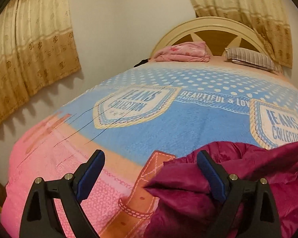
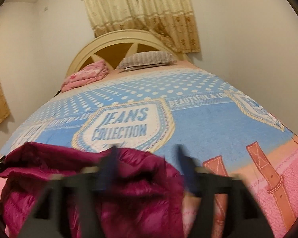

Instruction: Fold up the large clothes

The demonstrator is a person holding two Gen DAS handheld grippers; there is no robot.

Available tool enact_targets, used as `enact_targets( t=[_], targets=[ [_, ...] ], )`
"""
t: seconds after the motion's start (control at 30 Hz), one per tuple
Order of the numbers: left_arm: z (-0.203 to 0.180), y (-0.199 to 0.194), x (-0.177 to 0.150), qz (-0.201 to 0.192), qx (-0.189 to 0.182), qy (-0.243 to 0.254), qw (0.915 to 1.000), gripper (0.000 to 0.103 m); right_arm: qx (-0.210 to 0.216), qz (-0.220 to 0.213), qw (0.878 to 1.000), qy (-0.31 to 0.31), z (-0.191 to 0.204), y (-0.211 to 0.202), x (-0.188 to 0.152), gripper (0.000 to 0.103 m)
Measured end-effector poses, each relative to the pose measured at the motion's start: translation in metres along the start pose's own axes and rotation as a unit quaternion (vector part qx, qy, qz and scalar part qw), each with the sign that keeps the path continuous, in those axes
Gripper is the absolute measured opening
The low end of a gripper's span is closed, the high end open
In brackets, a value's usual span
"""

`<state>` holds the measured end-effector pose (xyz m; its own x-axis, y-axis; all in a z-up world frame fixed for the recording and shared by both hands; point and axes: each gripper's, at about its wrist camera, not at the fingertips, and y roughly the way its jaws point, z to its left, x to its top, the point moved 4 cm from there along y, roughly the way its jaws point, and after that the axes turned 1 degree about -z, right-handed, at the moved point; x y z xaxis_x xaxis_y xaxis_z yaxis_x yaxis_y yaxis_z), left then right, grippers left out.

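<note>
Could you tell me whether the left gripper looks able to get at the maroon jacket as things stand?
Probably yes: the left gripper is open, and the maroon jacket lies crumpled on the bedspread right by its fingers, nothing between.

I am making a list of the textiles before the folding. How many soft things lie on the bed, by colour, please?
Magenta jacket: 1
Pink folded blanket: 1
Striped grey pillow: 1
Blue and pink bedspread: 1
Total: 4
</note>
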<state>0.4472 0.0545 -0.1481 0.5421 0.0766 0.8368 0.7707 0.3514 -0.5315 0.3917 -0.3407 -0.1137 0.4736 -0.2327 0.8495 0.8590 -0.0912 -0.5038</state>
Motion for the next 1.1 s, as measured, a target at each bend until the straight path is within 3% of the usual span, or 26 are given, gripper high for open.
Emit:
enact_targets(
  t=[0.1, 0.23, 0.37, 0.5, 0.6, 0.73, 0.9, 1.1],
  targets=[
    [-0.003, -0.01, 0.006, -0.017, 0.016, 0.001, 0.9997, 0.094, -0.01, 0.0, 1.0, -0.009, 0.004, 0.005, -0.004, 0.083],
    [0.005, -0.047, 0.012, -0.08, 0.026, -0.007, 0.9964, 0.094, -0.005, -0.006, 0.999, -0.043, 0.027, -0.006, -0.008, 0.084],
    [0.003, -0.062, 0.014, -0.099, 0.033, 0.002, 0.9946, 0.094, -0.01, -0.004, 0.996, -0.091, 0.055, -0.017, -0.014, 0.084],
    [-0.027, -0.05, -0.004, -0.058, 0.011, 0.042, 0.9974, 0.095, 0.003, 0.021, 0.994, -0.111, 0.084, -0.015, -0.025, 0.084],
    [-0.049, -0.037, -0.018, -0.047, 0.034, 0.079, 0.9952, 0.095, -0.023, 0.022, 0.991, -0.134, 0.099, -0.006, -0.039, 0.084],
    [-0.056, -0.01, -0.021, -0.005, 0.033, 0.07, 0.997, 0.095, -0.042, 0.032, 0.988, -0.143, 0.098, 0.014, -0.05, 0.084],
    [-0.064, 0.021, -0.029, 0.041, 0.032, 0.075, 0.9958, 0.095, -0.044, 0.053, 0.991, -0.11, 0.081, 0.035, -0.049, 0.084],
    [-0.074, 0.036, -0.042, 0.055, 0.03, 0.082, 0.9946, 0.095, -0.038, 0.071, 0.992, -0.098, 0.077, 0.048, -0.055, 0.084]
  ],
)
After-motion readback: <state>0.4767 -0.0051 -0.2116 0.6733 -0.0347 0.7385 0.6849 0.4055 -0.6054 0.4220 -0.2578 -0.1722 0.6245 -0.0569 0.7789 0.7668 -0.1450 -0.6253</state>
